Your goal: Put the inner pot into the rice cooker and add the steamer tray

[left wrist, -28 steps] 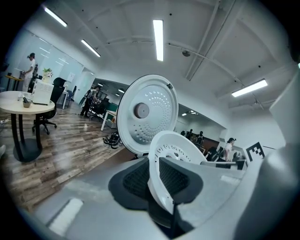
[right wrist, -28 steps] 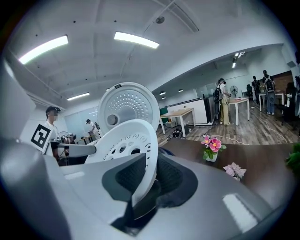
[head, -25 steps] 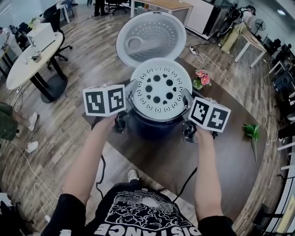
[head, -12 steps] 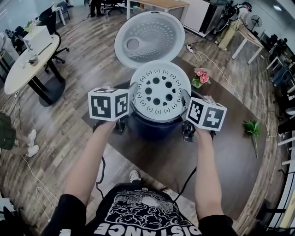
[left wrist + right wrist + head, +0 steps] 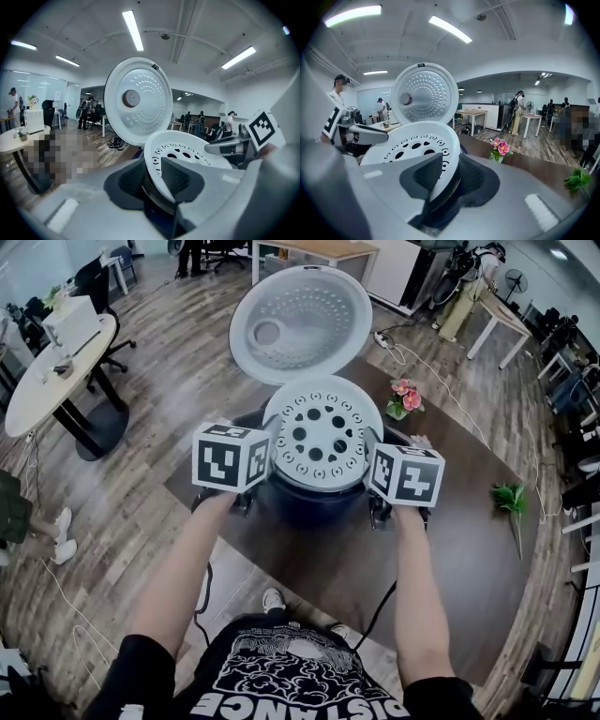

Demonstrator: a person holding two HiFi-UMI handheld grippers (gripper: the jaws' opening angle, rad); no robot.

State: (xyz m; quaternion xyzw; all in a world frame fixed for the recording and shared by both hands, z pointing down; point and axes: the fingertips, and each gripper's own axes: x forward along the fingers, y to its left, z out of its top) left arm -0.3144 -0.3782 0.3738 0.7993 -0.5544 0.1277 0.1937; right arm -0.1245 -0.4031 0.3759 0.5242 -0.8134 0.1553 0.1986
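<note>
The white perforated steamer tray (image 5: 323, 432) lies flat on top of the dark blue rice cooker (image 5: 309, 501), whose round white lid (image 5: 300, 320) stands open behind it. Whatever is inside the cooker is covered by the tray. My left gripper (image 5: 270, 451) is at the tray's left rim and my right gripper (image 5: 373, 454) at its right rim. In the left gripper view the tray (image 5: 187, 150) runs edge-on between the pads of that gripper (image 5: 152, 180). The right gripper view shows the same tray (image 5: 412, 140) in its gripper (image 5: 447, 180). Both pairs of jaws have just been opening, with the rim still between them, loosely.
The cooker stands on a dark brown table (image 5: 450, 568). Pink flowers (image 5: 408, 397) lie just right of the cooker and a green sprig (image 5: 511, 502) farther right. A black cable (image 5: 380, 610) hangs off the table's front edge. A round white table (image 5: 47, 371) stands far left.
Both marker cubes have rolled and drawn in closer to the tray's sides. The tray sits a little lower on the cooker than before.
</note>
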